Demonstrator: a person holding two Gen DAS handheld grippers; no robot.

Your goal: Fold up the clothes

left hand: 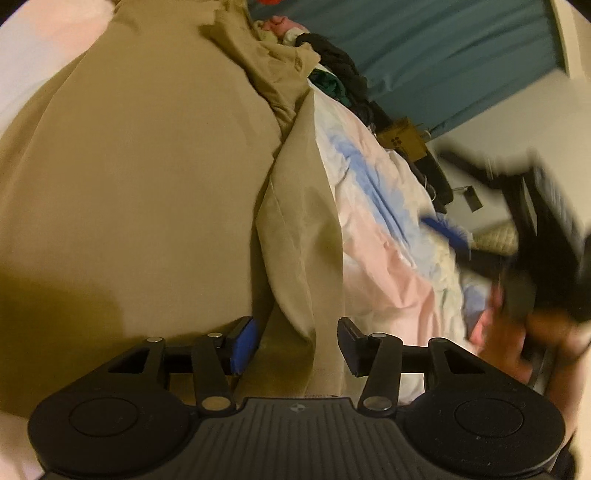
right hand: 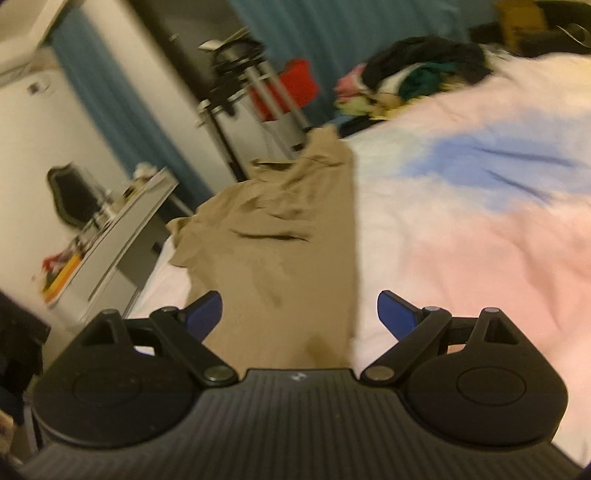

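Note:
Tan trousers (left hand: 129, 177) cover most of the left wrist view, spread on a pastel bed cover (left hand: 373, 258). A raised fold of the tan cloth (left hand: 295, 258) runs back between the fingers of my left gripper (left hand: 295, 345), which is open with the pads apart on either side of the fold. In the right wrist view the trousers (right hand: 288, 236) lie lengthwise on the bed, stretching away from me. My right gripper (right hand: 299, 314) hovers open over their near end, holding nothing. It shows blurred, held by a hand (left hand: 506, 332), at the right of the left wrist view.
A pile of dark and coloured clothes (right hand: 424, 70) sits at the far end of the pink, blue and white bed cover (right hand: 480, 221). A cluttered desk (right hand: 122, 229) stands left of the bed, with a metal stand (right hand: 255, 85), a red object (right hand: 295, 85) and teal curtains (right hand: 332, 29) behind.

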